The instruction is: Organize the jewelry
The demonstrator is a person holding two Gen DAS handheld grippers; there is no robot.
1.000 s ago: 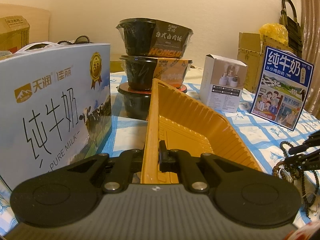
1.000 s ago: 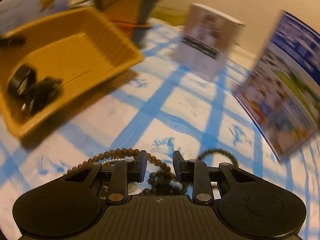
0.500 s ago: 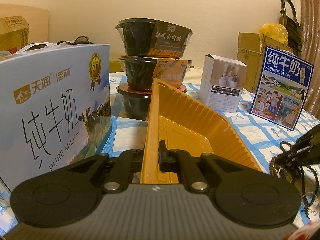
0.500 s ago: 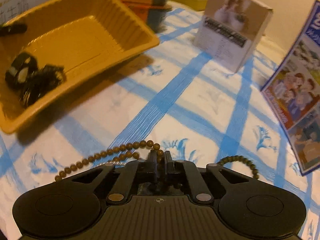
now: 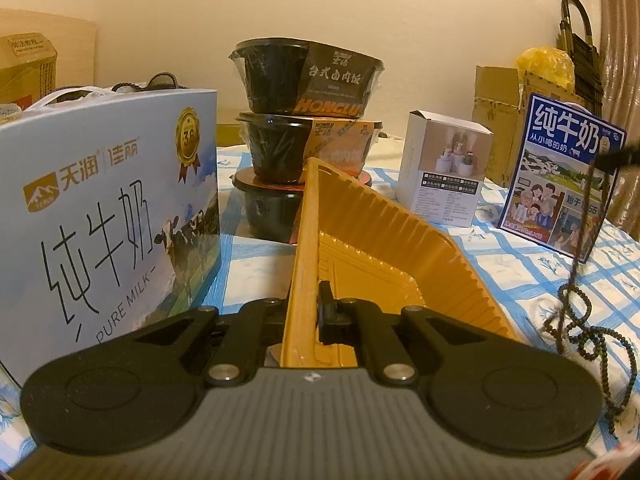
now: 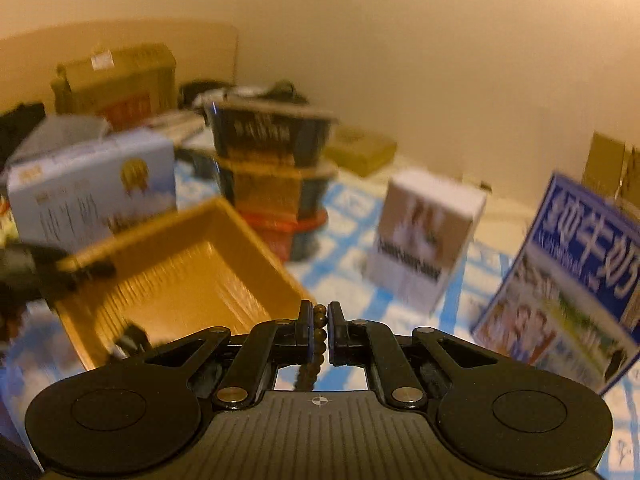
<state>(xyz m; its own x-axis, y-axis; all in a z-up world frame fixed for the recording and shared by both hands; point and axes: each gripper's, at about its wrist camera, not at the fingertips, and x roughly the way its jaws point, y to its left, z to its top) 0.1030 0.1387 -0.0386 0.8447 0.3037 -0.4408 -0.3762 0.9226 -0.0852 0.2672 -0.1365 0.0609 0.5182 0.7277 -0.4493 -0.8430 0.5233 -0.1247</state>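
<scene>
Here the right gripper (image 6: 319, 332) is clamped on a string of brown beads (image 6: 319, 334); its jaws have just been closing, and the beads sit pinched between the pads. The strand's long axis runs vertically: it hangs straight down from the jaws, and in the left wrist view its lower end lies in loose coils on the blue-checked tablecloth (image 5: 516, 264).

The left gripper (image 5: 308, 312) is closed on the near rim of the yellow tray (image 5: 400, 240), one finger outside the wall and one inside. The tray is tilted, with its long axis pointing away from that gripper. Dark items lie in its near corner, too blurred to identify.

Left of the left gripper stands a milk carton (image 5: 108, 216) printed "PURE MILK" with a gold seal reading "36". Beyond the tray, three black bowls (image 5: 304, 80) are stacked; the top one reads "HONGLU". To the right stand a white box (image 5: 444, 172) and a blue carton (image 5: 560, 176) marked "1956".
</scene>
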